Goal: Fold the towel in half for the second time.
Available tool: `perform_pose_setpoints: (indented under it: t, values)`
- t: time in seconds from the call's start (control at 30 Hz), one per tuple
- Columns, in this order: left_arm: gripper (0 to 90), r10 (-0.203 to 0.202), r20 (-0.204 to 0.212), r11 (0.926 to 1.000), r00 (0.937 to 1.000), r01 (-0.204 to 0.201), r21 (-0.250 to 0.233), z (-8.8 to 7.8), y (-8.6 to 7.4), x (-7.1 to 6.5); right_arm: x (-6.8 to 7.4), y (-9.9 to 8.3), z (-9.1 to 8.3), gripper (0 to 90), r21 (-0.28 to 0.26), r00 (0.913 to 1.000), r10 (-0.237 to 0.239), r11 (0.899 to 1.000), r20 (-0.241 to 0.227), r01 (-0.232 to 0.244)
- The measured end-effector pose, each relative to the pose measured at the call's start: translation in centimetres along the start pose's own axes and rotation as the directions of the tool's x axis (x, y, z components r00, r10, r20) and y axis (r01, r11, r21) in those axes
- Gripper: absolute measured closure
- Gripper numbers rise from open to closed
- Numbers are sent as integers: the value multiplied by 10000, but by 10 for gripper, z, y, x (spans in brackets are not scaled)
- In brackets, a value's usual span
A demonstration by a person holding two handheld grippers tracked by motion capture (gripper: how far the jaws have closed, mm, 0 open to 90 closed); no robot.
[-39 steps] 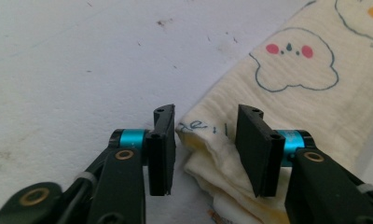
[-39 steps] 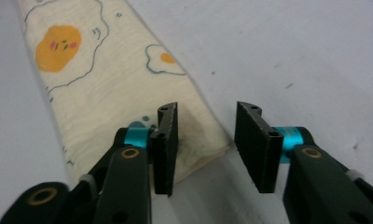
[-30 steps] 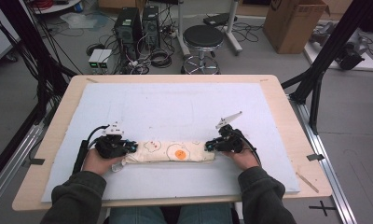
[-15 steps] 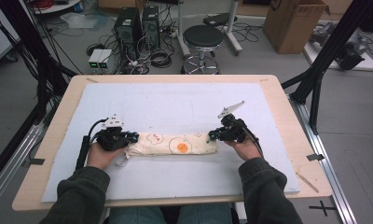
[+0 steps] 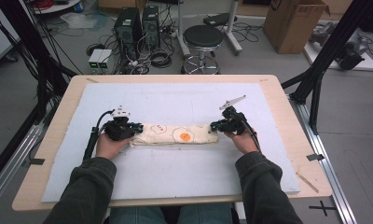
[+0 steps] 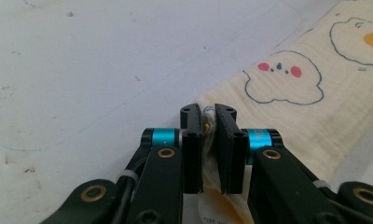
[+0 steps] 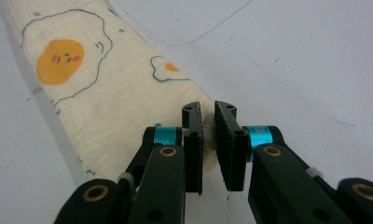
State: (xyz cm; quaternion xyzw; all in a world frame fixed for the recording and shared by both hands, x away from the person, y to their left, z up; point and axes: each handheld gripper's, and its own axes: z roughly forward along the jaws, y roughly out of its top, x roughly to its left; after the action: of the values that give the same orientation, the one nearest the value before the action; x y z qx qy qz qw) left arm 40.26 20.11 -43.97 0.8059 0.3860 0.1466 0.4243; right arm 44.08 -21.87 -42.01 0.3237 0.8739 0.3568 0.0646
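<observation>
Lab setting: black frame struts (image 5: 35, 70) around surface (image 5: 278, 100), computer towers (image 5: 138, 23) amid floor cables, stool (image 5: 203, 37), cardboard box (image 5: 294, 23).

Dark olive sleeves (image 5: 89, 186) cover both forearms. Each gripper, left (image 6: 208, 114) and right (image 7: 208, 109), is black with teal bands, brass screws and a black cable (image 5: 92, 137); the right carries a grey plate (image 5: 233, 101).

High view looks down on the whole table (image 5: 278, 100); both tool views sit close, sharing its folded cloth (image 5: 175, 134).

Wooden table (image 5: 287, 109), white mat (image 5: 175, 100), folded cloth (image 5: 175, 135)
</observation>
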Motion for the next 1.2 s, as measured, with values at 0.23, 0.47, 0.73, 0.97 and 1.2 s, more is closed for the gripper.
perform_pose_setpoints:
  t: [0.23,0.47,0.73,0.97,1.2]
  values:
    - [683,-84,-125,10000,9999,84,-47,-2,-1,3,-3,-2,4,664,55,9993,362,9993,-100,-362]
    - [588,-194,38,9985,9998,196,-503,-16,4,1,-2,-2,-11,437,-895,9967,686,9934,-423,-722]
    - [456,-200,282,9979,9994,217,-608,-36,6,-6,3,-2,-29,252,-1612,9955,894,9825,-300,-931]
    - [405,-54,434,9984,9990,78,-553,-51,1,-12,9,-8,-39,187,-1975,9945,1039,9747,-143,-1047]
    - [366,118,422,9968,9990,-84,-791,-67,-6,-19,19,-12,-46,169,-2227,9971,765,9720,-32,-753]
